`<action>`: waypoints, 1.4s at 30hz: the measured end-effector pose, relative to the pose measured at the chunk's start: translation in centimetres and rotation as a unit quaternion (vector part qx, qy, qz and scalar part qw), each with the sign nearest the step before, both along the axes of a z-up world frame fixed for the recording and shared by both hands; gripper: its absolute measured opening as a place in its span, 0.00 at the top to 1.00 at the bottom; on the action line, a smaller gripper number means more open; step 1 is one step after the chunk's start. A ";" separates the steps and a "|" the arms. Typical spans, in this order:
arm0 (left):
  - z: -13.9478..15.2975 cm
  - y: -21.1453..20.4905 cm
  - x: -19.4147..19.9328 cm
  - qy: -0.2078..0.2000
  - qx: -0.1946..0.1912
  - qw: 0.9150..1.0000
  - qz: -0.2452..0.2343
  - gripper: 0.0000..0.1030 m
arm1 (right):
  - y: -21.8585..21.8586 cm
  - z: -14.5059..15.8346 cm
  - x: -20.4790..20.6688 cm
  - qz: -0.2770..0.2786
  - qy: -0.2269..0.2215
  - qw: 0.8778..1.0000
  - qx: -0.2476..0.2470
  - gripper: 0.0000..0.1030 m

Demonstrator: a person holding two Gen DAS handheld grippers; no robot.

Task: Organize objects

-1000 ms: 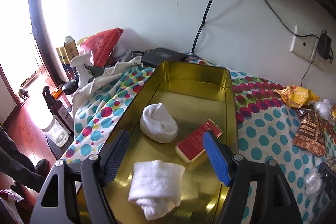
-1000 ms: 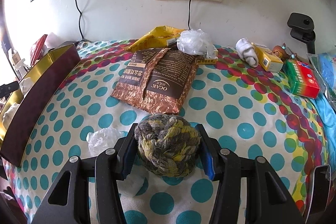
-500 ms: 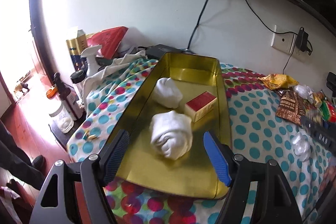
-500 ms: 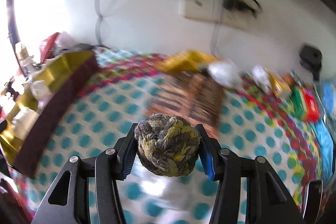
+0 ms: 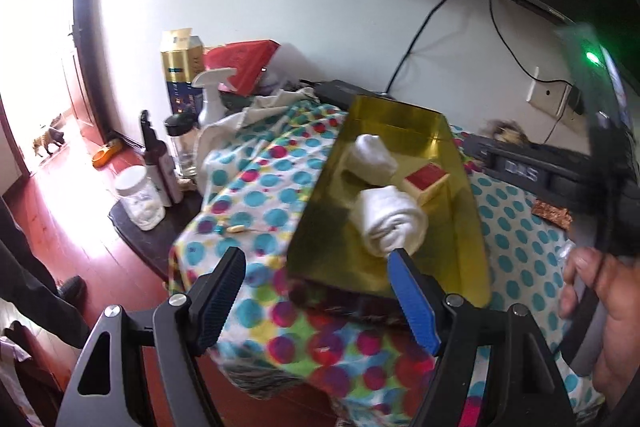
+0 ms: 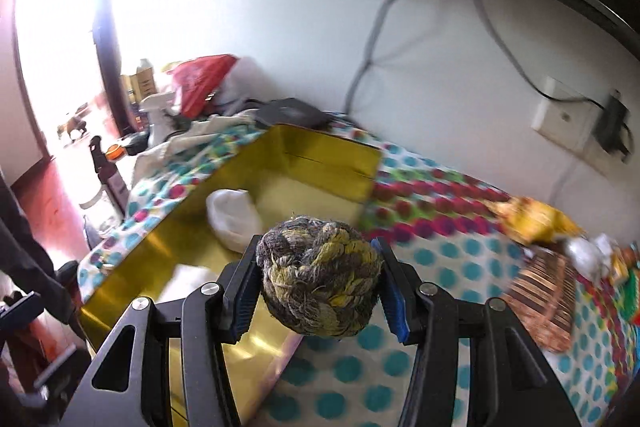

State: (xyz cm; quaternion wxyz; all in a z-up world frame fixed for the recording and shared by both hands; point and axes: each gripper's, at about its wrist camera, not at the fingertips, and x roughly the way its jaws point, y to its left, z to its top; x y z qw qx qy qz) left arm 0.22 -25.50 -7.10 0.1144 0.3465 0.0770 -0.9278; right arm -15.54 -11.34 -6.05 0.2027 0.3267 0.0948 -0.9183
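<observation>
Gold tin (image 6: 328,163) holds two rolled towels (image 5: 390,223) and a red box (image 5: 426,179); right tongs (image 6: 318,287) clench rope ball (image 6: 318,275) just above tin, not yet deposited; left tongs (image 5: 316,301) released, empty.

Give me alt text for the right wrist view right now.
The right gripper is shut on a grey-and-yellow rope ball, held above the near edge of a gold tin box on a polka-dot cloth. A rolled white towel lies inside the box.
</observation>
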 end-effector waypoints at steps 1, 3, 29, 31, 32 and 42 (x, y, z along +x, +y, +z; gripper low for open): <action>-0.1 -0.5 0.3 -0.001 0.007 1.000 0.001 0.26 | -1.0 -0.1 -0.2 0.005 0.000 1.000 0.003 0.52; -0.2 -1.1 0.6 -0.002 0.013 1.000 0.003 0.26 | -2.4 -0.5 -0.5 0.011 -0.002 1.000 0.007 0.52; -1.4 -2.4 1.3 -0.007 0.004 1.000 0.007 0.26 | -6.9 -2.2 -1.7 0.021 -0.014 0.999 0.032 0.17; -1.3 -2.2 1.3 -0.008 0.002 1.000 0.007 0.26 | -6.8 -2.1 -1.5 0.021 -0.012 0.999 0.031 0.17; -1.2 -2.0 1.4 -0.008 0.000 1.000 0.007 0.26 | -6.7 -2.1 -1.5 0.021 -0.013 0.999 0.030 0.17; 0.0 -0.7 1.9 -0.003 -0.015 1.000 0.005 0.26 | -2.9 -1.1 -0.3 -0.003 -0.009 1.000 0.002 0.16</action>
